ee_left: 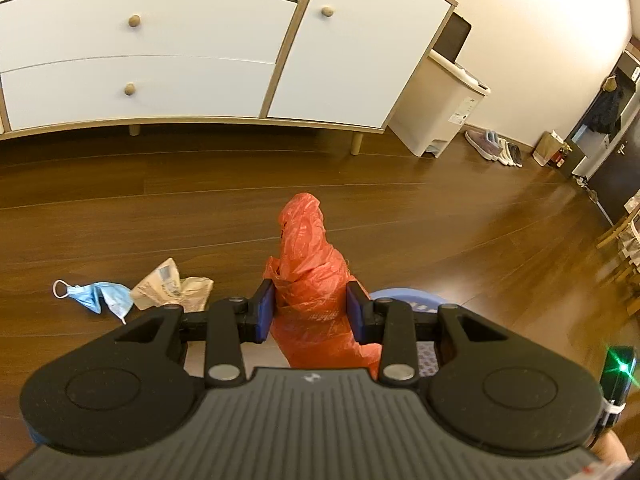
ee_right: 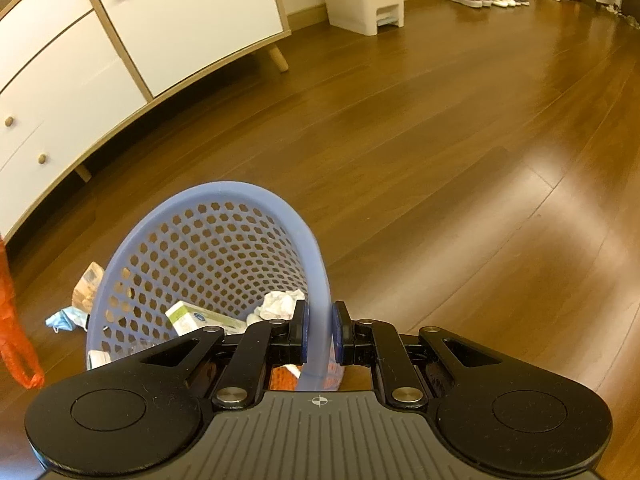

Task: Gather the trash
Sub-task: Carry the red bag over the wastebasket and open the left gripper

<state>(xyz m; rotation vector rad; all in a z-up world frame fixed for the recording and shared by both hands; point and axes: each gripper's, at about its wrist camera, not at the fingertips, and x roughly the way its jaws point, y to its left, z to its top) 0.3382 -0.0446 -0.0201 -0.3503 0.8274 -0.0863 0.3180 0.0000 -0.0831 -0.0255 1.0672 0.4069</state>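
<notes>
The left gripper point(ee_left: 311, 310) is clamping an orange plastic bag point(ee_left: 310, 264), its long axis running straight ahead from the fingers; the dark print on it is too blurred to read. The right gripper point(ee_right: 319, 332) is pinching the rim of a blue mesh basket point(ee_right: 224, 200), tilted away, holding a green-and-white carton point(ee_right: 192, 318) and crumpled tissue point(ee_right: 278, 304). A face mask point(ee_left: 96, 294) and printed wrapper point(ee_left: 170, 286) are lying on the floor point(ee_left: 440, 216) left of the left gripper.

orange bag point(ee_right: 12, 320) cut off, basket point(ee_left: 404, 294) perhaps hidden
</notes>
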